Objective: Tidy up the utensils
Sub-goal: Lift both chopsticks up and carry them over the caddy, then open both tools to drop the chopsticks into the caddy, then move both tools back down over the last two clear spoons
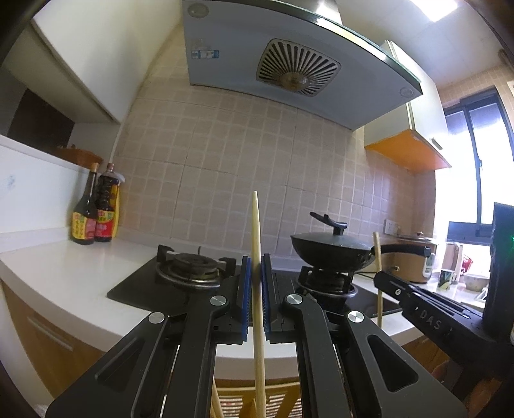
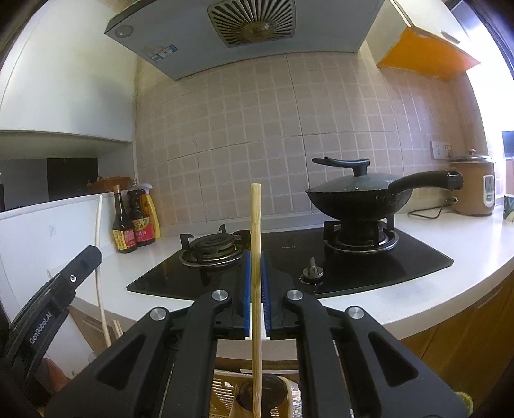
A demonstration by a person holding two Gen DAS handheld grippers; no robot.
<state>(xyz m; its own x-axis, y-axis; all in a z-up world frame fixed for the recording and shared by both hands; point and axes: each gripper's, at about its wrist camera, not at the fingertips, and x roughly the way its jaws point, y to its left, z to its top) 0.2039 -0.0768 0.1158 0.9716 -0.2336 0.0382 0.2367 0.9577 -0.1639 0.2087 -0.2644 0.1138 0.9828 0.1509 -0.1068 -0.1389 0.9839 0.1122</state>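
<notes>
Nearest the lens in the left wrist view, the left hand-held gripper [image 1: 256, 279] has its blue pads [image 1: 245, 289] pressed narrow against a pale chopstick [image 1: 257, 244], which stands nearly upright with its tapered tip above the fingers and its lower length running down past the frame's bottom edge. In the right wrist view the right hand-held gripper [image 2: 256, 276] is likewise clamped narrow on a second chopstick [image 2: 256, 231], upright, its blunt end above the pads [image 2: 246, 279]. Below it, at the bottom edge, a slatted basket [image 2: 225, 386] holds a dark round thing that I cannot identify, and more pale sticks [image 2: 117, 328] show low at the left.

Each hand-held gripper appears at the side of the other's view, close by but apart from it, both held in front of the curved front edge of the white counter [image 2: 449, 231].

Beyond that edge the black glass stove [image 2: 289, 257] lies set into the counter. Its left burner [image 2: 212, 247] is bare; the right one carries a lidded black wok [image 2: 356, 199], whose handle juts out to the right. Bare counter lies on both sides of the stove. Two sauce bottles [image 2: 135, 218] stand at the far left corner and a rice cooker [image 2: 472, 186] at the far right, both well apart from the held chopsticks. A range hood [image 2: 244, 29] hangs over the stove.
</notes>
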